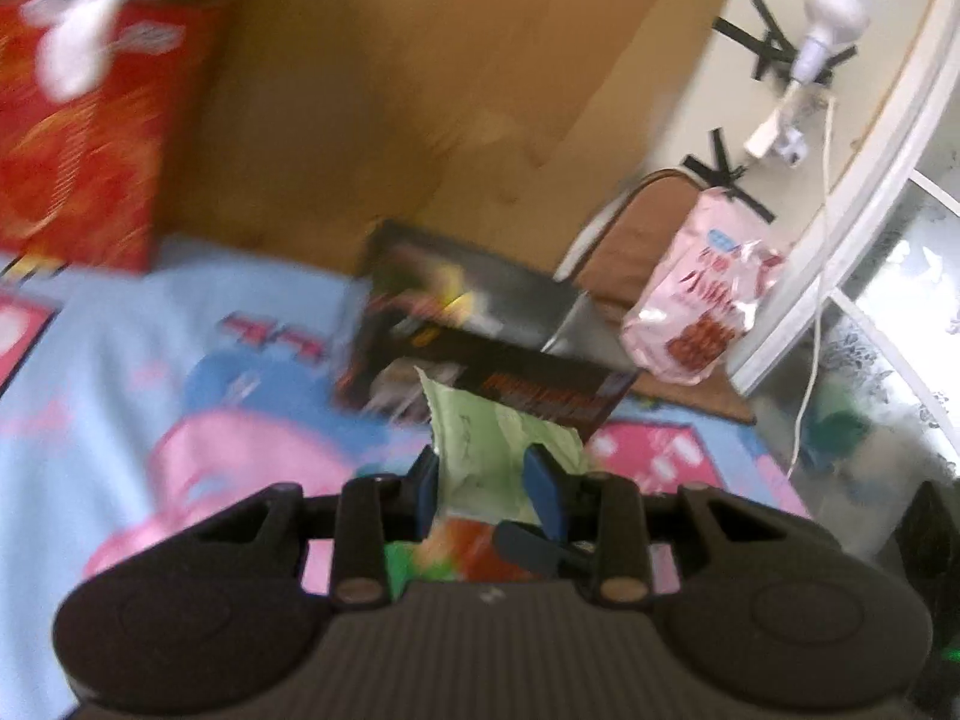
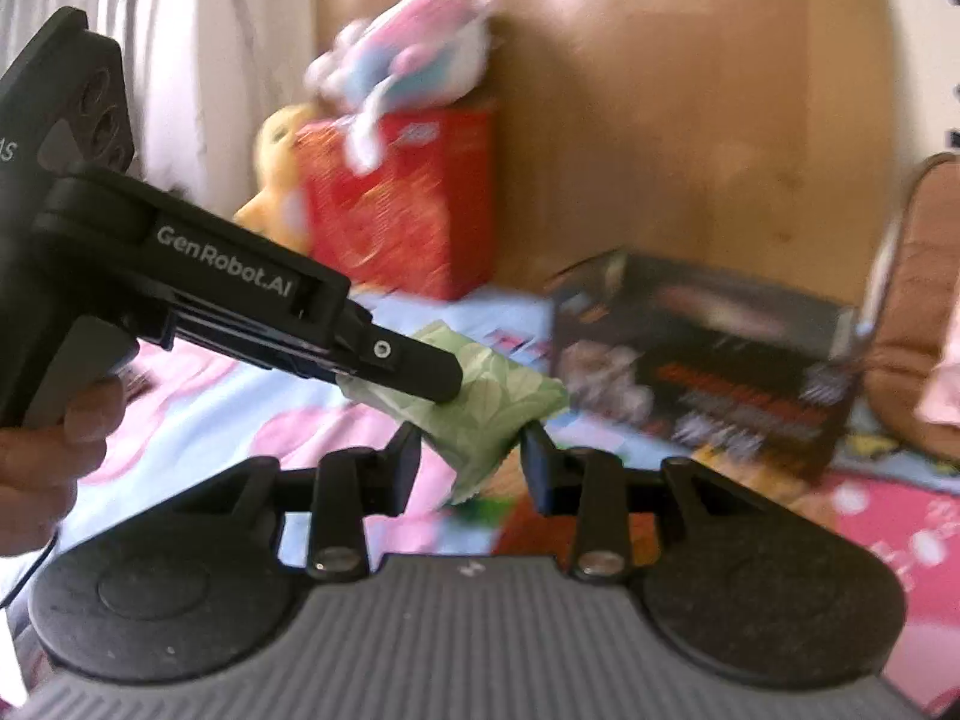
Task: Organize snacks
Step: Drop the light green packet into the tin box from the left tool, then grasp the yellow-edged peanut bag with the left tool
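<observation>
A light green snack packet (image 1: 498, 456) (image 2: 480, 414) is held in the air above the blue cartoon bedsheet (image 1: 120, 372). My left gripper (image 1: 489, 474) is shut on one end of it; that gripper also shows from the side in the right wrist view (image 2: 420, 372). My right gripper (image 2: 471, 462) is closed on the other end of the same packet. An open black snack box (image 1: 480, 330) (image 2: 708, 354) lies just beyond the packet on the sheet.
A red carton (image 1: 78, 156) (image 2: 396, 204) with plush toys (image 2: 408, 60) on top stands at the wooden headboard (image 1: 420, 90). A pink snack bag (image 1: 696, 294) lies on a brown cushion (image 1: 648, 228) to the right. A white wall lamp (image 1: 828, 12) hangs beyond.
</observation>
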Demonstrator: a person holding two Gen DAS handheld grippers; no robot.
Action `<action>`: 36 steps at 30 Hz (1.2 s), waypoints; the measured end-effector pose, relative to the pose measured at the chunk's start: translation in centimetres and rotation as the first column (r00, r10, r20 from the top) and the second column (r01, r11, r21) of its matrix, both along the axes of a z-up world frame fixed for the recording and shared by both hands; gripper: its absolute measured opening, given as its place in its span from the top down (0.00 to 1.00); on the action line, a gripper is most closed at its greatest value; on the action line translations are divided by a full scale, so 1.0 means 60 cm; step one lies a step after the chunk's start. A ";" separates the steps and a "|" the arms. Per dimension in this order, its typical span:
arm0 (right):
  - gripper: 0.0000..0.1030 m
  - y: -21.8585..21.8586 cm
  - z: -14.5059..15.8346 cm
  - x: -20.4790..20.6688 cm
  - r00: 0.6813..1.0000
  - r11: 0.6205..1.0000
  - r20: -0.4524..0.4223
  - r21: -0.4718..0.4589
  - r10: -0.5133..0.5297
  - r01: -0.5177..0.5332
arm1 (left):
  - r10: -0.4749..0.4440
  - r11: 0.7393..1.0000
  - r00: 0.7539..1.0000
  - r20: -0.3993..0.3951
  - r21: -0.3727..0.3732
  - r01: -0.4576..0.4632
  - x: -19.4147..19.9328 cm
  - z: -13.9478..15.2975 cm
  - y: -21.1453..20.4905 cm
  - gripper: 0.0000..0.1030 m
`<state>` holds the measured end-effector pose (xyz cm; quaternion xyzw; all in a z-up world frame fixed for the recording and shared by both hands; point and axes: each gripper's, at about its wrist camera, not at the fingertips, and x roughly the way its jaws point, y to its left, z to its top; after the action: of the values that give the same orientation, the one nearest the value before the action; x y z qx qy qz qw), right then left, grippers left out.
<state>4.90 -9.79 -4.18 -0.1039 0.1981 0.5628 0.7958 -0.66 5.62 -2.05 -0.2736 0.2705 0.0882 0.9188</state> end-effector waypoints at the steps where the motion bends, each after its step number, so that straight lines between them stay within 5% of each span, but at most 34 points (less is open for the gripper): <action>1: 0.62 -0.001 0.007 0.017 0.999 1.000 0.010 0.006 -0.031 0.031 | -0.014 1.000 1.000 0.007 -0.004 0.014 0.027 0.006 0.000 0.70; 8: 0.61 0.000 0.034 0.165 0.986 0.986 -0.017 0.041 -0.164 0.164 | -0.039 0.999 0.999 0.029 0.028 0.038 0.187 0.024 0.001 0.69; 11: 0.50 0.016 0.020 0.205 0.978 0.978 -0.003 0.014 -0.210 0.210 | -0.031 0.999 0.999 -0.026 0.010 0.031 0.238 0.004 0.008 0.69; 18: 0.49 -0.094 -0.001 0.229 0.935 0.938 -0.174 0.106 -0.310 0.331 | -0.077 0.997 0.996 0.036 0.012 0.076 0.167 -0.002 0.002 0.67; 26: 0.59 -0.136 -0.087 0.231 0.847 0.943 -0.434 -0.015 -0.306 0.332 | -0.134 0.987 0.984 -0.116 -0.100 0.122 0.186 -0.079 -0.014 0.67; 31: 0.60 -0.113 -0.100 0.218 0.844 0.960 -0.468 -0.029 -0.260 0.280 | -0.129 0.990 0.975 -0.183 -0.080 0.116 0.209 -0.110 -0.039 0.63; 33: 0.74 -0.111 -0.095 0.212 0.856 0.963 -0.448 -0.037 -0.256 0.268 | -0.158 0.985 0.972 -0.174 -0.094 0.144 0.204 -0.107 -0.051 0.71; 36: 0.77 -0.122 -0.089 0.203 0.851 0.957 -0.451 -0.029 -0.271 0.289 | -0.171 0.985 0.973 -0.153 -0.060 0.164 0.191 -0.083 -0.071 0.71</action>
<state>17.09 -17.12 -9.55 0.0751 0.3784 0.4534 0.8035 10.79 1.36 -7.05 -0.2633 0.3665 0.0253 0.8920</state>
